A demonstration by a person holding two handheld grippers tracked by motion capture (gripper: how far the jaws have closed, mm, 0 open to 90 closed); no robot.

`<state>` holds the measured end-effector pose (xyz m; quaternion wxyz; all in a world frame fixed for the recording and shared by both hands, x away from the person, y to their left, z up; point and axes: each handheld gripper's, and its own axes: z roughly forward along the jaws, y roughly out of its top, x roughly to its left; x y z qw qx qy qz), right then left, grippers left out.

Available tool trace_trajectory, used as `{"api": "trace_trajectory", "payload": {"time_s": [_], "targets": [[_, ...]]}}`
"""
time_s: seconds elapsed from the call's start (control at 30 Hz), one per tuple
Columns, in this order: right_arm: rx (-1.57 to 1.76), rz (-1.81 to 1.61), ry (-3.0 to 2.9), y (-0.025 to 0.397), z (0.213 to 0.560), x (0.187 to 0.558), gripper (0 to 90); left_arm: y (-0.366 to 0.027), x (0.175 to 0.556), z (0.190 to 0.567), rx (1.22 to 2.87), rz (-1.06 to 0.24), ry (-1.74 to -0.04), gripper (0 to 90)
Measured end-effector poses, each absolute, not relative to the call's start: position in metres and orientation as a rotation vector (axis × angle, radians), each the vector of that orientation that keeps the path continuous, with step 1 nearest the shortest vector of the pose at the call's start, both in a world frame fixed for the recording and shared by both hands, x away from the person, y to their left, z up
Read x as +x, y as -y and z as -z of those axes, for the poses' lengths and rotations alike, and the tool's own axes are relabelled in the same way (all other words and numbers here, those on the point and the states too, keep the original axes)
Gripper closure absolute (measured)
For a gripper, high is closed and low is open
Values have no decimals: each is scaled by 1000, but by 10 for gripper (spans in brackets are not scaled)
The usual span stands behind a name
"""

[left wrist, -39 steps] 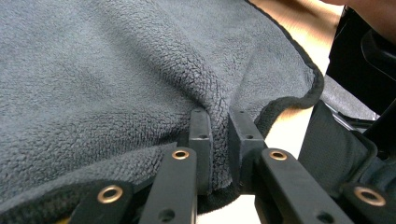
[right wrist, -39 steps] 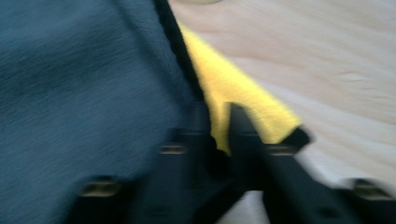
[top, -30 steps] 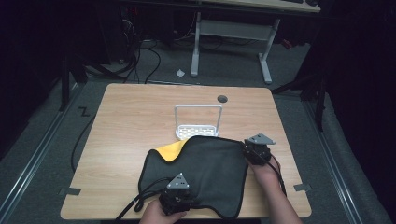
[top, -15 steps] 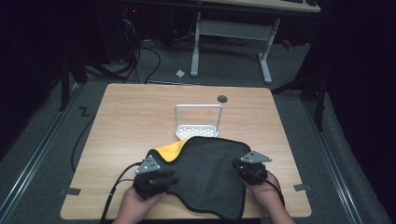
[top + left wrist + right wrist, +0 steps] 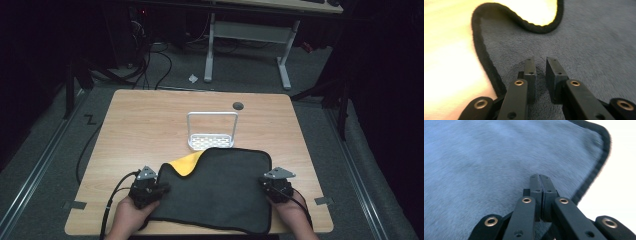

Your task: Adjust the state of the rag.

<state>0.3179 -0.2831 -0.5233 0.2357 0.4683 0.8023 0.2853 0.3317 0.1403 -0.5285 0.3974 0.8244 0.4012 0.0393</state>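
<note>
A dark grey cloth (image 5: 215, 190) with black edging lies spread on the near half of the wooden table (image 5: 150, 120). Its far-left corner is folded over and shows a yellow underside (image 5: 186, 164). My left gripper (image 5: 147, 187) rests on the cloth's left edge. In the left gripper view, the left gripper (image 5: 541, 60) is open by a narrow gap, tips down on the grey pile (image 5: 586, 37) beside the black hem. My right gripper (image 5: 275, 185) sits at the cloth's right edge. In the right gripper view, the right gripper (image 5: 540, 176) is shut, lying on the cloth (image 5: 486, 157).
A small white wire rack (image 5: 211, 141) stands mid-table, just beyond the cloth's far edge. A round cable hole (image 5: 238, 105) is near the far edge. A black cable (image 5: 90, 150) trails off the table's left side. Desk legs and cables stand on the floor beyond.
My left gripper has gone from the cloth's near middle out to its left edge. The right gripper has drawn nearer along the right edge. The cloth now lies wider and flatter.
</note>
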Motion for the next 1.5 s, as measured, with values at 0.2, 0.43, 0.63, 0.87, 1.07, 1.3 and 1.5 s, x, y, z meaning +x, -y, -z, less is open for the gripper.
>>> {"api": "trace_trajectory", "payload": {"time_s": [0.2, 0.43, 0.63, 0.87, 1.07, 1.3, 1.5], "targets": [[1325, -771, -2151, 303, 524, 316, 900, -126, 297, 528, 2134, -78, -933, 789], [1315, -793, -2152, 302, 522, 319, 868, -119, 302, 525, 2069, -130, -934, 691], [1308, -882, -2153, 300, 519, 319, 789, -103, 316, 517, 2019, -195, -894, 555], [1320, -892, -2133, 297, 521, 319, 751, -75, 323, 517, 2110, -273, -863, 428], [1333, -892, -2132, 298, 523, 320, 711, -54, 330, 524, 2235, -397, -845, 473], [1337, -902, -2141, 299, 524, 321, 705, -55, 335, 521, 2243, -388, -861, 705], [1321, -893, -2167, 297, 525, 321, 731, -69, 346, 507, 2185, -390, -901, 805]]}}
